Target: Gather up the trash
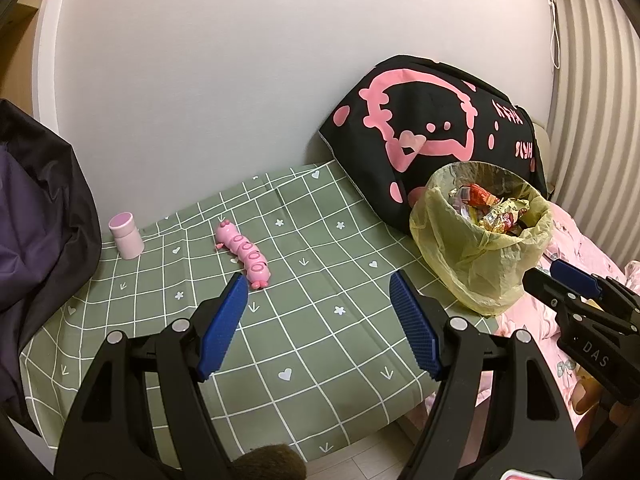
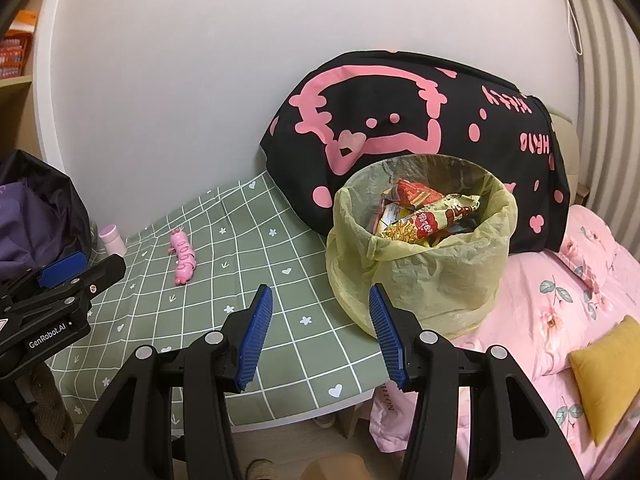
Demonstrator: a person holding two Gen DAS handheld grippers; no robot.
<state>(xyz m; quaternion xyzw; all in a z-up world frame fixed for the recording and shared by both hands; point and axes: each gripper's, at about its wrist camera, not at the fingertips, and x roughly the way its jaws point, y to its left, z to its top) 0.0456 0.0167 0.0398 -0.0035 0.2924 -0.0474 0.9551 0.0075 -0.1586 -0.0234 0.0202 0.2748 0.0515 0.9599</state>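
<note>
A bin lined with a yellow-green bag (image 1: 476,248) (image 2: 424,264) stands on the bed, holding several snack wrappers (image 1: 490,210) (image 2: 424,216). My left gripper (image 1: 318,284) is open and empty above the green checked cloth (image 1: 304,336), left of the bin. My right gripper (image 2: 320,294) is open and empty just in front of the bin's left side; it also shows at the right edge of the left wrist view (image 1: 576,280). The left gripper body shows at the left of the right wrist view (image 2: 60,280).
A pink caterpillar toy (image 1: 243,250) (image 2: 183,256) and a pink jar (image 1: 126,235) (image 2: 113,240) lie on the cloth. A black-and-pink pillow (image 1: 432,136) (image 2: 420,120) leans on the wall behind the bin. A dark bag (image 1: 36,220) sits left. Pink floral bedding (image 2: 560,292) and a yellow cushion (image 2: 608,372) lie right.
</note>
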